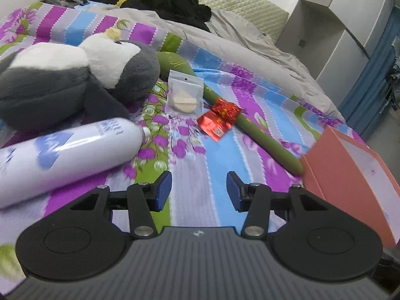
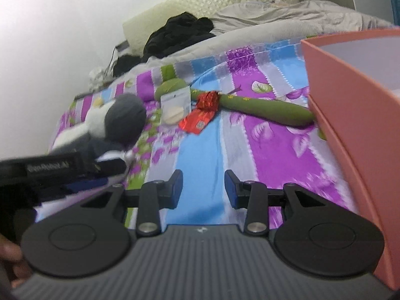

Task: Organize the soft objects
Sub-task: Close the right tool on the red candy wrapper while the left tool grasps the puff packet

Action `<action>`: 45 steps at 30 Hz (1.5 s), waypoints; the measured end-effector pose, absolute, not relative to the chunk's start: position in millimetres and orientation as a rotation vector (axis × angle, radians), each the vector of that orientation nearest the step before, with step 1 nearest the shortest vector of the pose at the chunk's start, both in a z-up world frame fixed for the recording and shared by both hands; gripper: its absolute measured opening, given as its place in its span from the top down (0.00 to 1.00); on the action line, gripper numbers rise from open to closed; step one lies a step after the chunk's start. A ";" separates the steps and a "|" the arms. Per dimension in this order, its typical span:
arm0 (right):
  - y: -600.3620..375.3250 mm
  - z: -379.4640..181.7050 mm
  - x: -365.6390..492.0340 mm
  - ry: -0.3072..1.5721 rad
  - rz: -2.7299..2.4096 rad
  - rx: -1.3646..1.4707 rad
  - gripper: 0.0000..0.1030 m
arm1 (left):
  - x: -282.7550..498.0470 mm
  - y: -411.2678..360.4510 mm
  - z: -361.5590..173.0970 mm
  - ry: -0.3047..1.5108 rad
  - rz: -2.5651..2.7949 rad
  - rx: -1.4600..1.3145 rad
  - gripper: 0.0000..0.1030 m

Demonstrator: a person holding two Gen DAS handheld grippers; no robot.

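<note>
we see the grey and white plush toy (image 1: 75,80) lying on the bed's striped floral blanket (image 1: 190,200), and we place everything else from it. touching its near side lies a white spray bottle (image 1: 62,157) on its side, its cap end pointing toward the middle of the bed. just beside the toy's head, on the side away from the bottle, a small clear bag with cream-coloured puffs (image 1: 183,95) rests partly over a long green stuffed tube (image 1: 262,135). the tube starts behind the toy's head and stretches away from it until its far end meets a pink box (image 1: 350,182), which stands open and well apart from the toy. a shiny red wrapper (image 1: 220,118) is bunched on the tube's middle, close to the bag. beyond the toy, toward the padded headboard (image 1: 250,2), a heap of black clothes (image 1: 170,2) sits on a grey duvet (image 1: 237,40). the left gripper (image 1: 198,191) hangs above the blanket between the bottle and the box, its jaws parted about halfway with only blanket between them. the right gripper (image 2: 202,190) hangs nearer the box (image 2: 355,115), farther from the toy (image 2: 117,122), its jaws a little narrower and also holding nothing. in the right wrist view the left gripper's body crosses in front of the toy, blurred.
</note>
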State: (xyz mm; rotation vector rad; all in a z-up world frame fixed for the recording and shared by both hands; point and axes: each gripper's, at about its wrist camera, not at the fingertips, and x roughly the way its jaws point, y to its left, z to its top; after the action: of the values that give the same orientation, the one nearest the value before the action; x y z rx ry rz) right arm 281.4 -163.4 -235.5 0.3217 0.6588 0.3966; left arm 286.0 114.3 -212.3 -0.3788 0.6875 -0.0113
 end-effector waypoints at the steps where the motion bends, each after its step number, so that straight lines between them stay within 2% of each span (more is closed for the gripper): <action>1: -163.2 -239.3 289.2 0.652 0.393 0.343 0.61 | 295.9 115.3 -215.7 0.685 -0.008 -0.383 0.47; 14: -153.8 -273.1 378.2 0.624 0.331 0.487 0.59 | 399.1 102.5 -253.7 0.647 0.011 -0.269 0.47; 25: -137.7 -279.9 441.2 0.701 0.368 0.605 0.59 | 453.6 107.0 -271.2 0.613 0.073 -0.214 0.47; 28: -133.7 -280.3 451.8 0.712 0.363 0.647 0.59 | 462.1 109.4 -274.3 0.608 0.072 -0.224 0.47; 33: -128.4 -285.1 471.1 0.746 0.346 0.690 0.59 | 473.3 106.0 -276.1 0.591 0.070 -0.159 0.36; 45: -117.8 -293.5 489.0 0.787 0.383 0.657 0.66 | 493.2 116.3 -282.5 0.620 0.079 -0.206 0.38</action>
State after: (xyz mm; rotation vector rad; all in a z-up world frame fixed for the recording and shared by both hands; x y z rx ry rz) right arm 489.0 -117.8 -293.5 0.6565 0.7869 0.3830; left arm 493.2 116.3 -282.5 -0.2060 0.6201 0.0786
